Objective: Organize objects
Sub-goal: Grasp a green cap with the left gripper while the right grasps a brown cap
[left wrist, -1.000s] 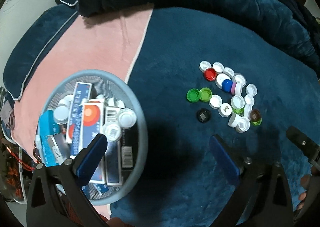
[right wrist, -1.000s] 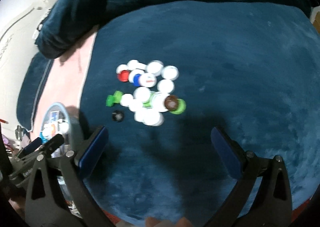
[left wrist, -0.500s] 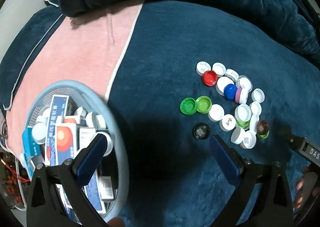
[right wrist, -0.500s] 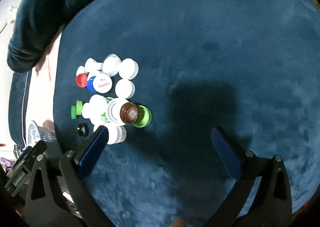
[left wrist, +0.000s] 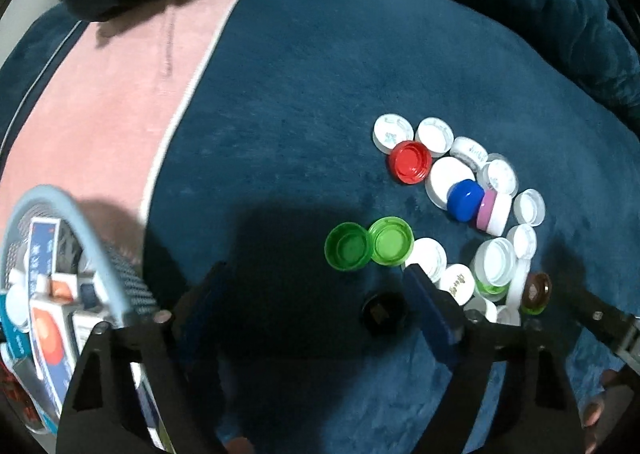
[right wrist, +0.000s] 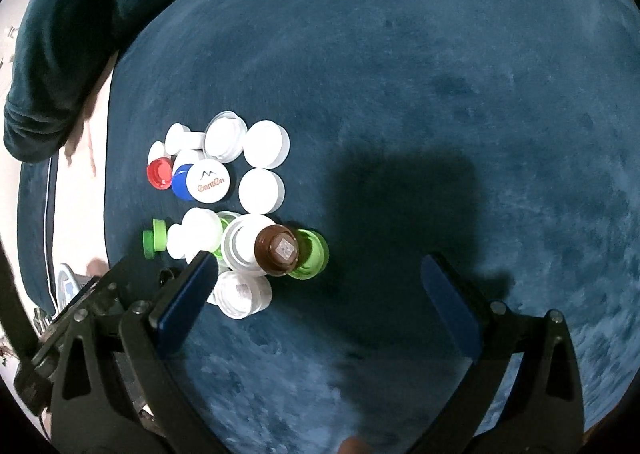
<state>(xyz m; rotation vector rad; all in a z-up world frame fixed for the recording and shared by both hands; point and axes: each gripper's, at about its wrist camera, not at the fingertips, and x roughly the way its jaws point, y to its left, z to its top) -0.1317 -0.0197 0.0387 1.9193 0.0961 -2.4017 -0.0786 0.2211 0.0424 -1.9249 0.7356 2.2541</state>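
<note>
Our left claw hangs spread and empty just above the black cap, its right pad beside that cap; our right claw is spread too, empty, with the brown cap and the heap of caps near its left pad. We judge the risk is a pad clipping neighbours and scattering the tight pile, or the soft blue blanket letting a cap tip; the basket of boxes sits well left on the pink strip.
</note>
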